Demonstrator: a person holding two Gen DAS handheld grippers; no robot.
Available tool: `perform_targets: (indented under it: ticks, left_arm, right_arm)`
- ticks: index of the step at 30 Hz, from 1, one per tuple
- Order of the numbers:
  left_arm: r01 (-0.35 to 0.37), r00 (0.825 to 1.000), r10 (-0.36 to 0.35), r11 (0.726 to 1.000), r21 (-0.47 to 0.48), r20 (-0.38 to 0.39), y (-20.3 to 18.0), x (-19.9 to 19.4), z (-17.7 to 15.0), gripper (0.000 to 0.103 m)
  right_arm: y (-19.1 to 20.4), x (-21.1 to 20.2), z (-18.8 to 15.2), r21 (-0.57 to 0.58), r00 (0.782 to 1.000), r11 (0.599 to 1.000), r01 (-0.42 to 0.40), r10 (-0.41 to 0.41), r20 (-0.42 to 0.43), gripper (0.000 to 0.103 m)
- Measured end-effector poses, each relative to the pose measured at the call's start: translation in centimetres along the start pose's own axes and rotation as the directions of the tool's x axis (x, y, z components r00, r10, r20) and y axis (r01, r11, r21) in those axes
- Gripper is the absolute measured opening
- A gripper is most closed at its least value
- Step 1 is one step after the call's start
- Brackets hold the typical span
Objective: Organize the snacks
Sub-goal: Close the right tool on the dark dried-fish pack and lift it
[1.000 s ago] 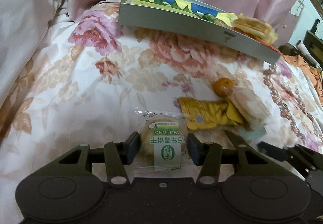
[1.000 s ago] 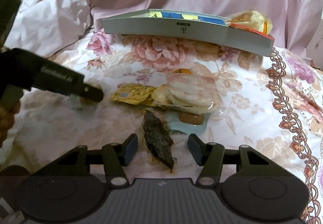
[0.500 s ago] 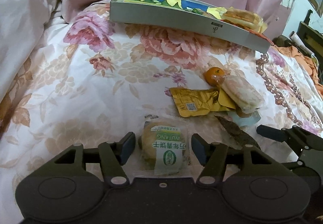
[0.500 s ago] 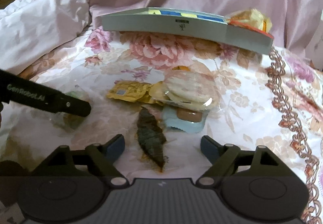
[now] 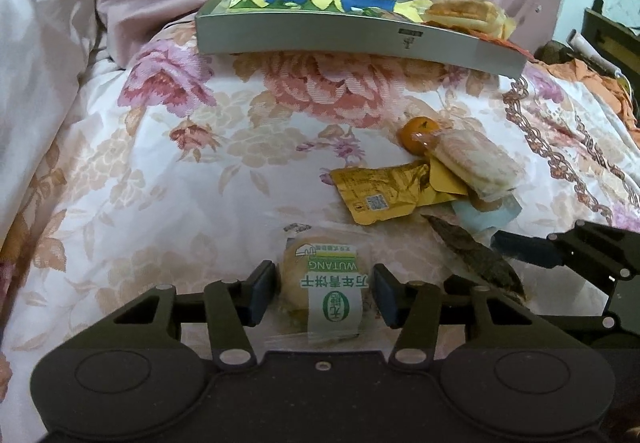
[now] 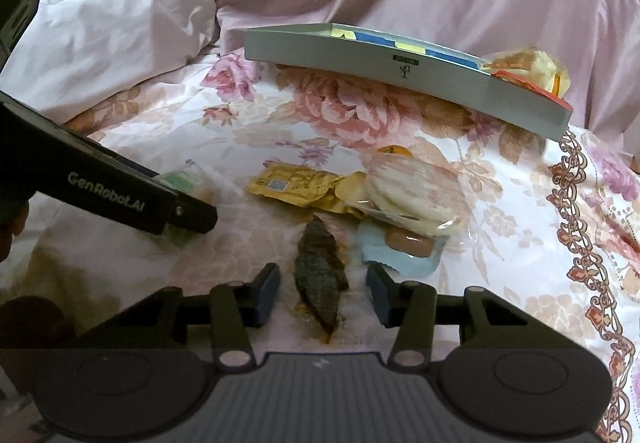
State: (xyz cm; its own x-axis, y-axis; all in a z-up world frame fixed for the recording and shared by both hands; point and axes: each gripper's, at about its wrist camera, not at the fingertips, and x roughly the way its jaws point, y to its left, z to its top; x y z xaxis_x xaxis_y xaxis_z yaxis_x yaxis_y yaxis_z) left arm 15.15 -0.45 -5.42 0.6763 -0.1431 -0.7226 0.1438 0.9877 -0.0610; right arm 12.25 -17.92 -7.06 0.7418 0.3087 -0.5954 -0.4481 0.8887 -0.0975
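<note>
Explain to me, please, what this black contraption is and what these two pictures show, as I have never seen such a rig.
There is no robot here: a person holds a two-finger gripper in each hand, and a wide-angle camera on each looks forward along its fingers. One picture comes from the left gripper, the other from the right gripper; the black frame at the bottom of each is the tool itself.

Snacks lie on a flowered bedspread: a wrapped round pastry, a yellow sachet, a small orange, a pack of rice crackers and a dark dried snack. Behind them is a grey tray with some snacks already in it.

Both pairs of jaws have just been closing. The left one flanks the pastry closely; I cannot tell whether it grips it. The right one flanks the dark snack with gaps on both sides.
</note>
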Motion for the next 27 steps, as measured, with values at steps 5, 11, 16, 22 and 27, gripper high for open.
perform_targets:
  ticks: [5,11,16,22,27]
  left_arm:
    - [0.021,1.0,-0.021,1.0,0.005,0.008,-0.6,-0.2,0.0,0.053]
    - [0.034,0.999,-0.034,0.999,-0.008,0.007,-0.5,-0.1,-0.1,0.053]
    - [0.056,0.998,-0.055,0.995,-0.084,0.011,0.3,-0.1,0.0,0.053]
    - [0.072,0.997,-0.07,0.986,-0.151,0.021,0.8,-0.2,0.0,0.053]
    - [0.073,0.997,-0.07,0.986,-0.153,0.023,0.8,-0.3,-0.1,0.053]
  right_arm:
    - [1.6,-0.4,0.0,-0.116,0.998,0.992,0.054,-0.053,0.015,0.051]
    - [1.4,-0.6,0.2,-0.114,0.999,0.993,0.044,-0.045,-0.008,0.051]
    - [-0.7,0.2,0.3,0.034,0.999,0.999,-0.031,0.032,-0.033,0.063]
    - [-1.1,0.6,0.2,0.061,0.999,0.998,-0.029,0.031,-0.039,0.065]
    - [-0.1,0.2,0.2,0.013,0.999,0.999,-0.035,0.035,-0.032,0.051]
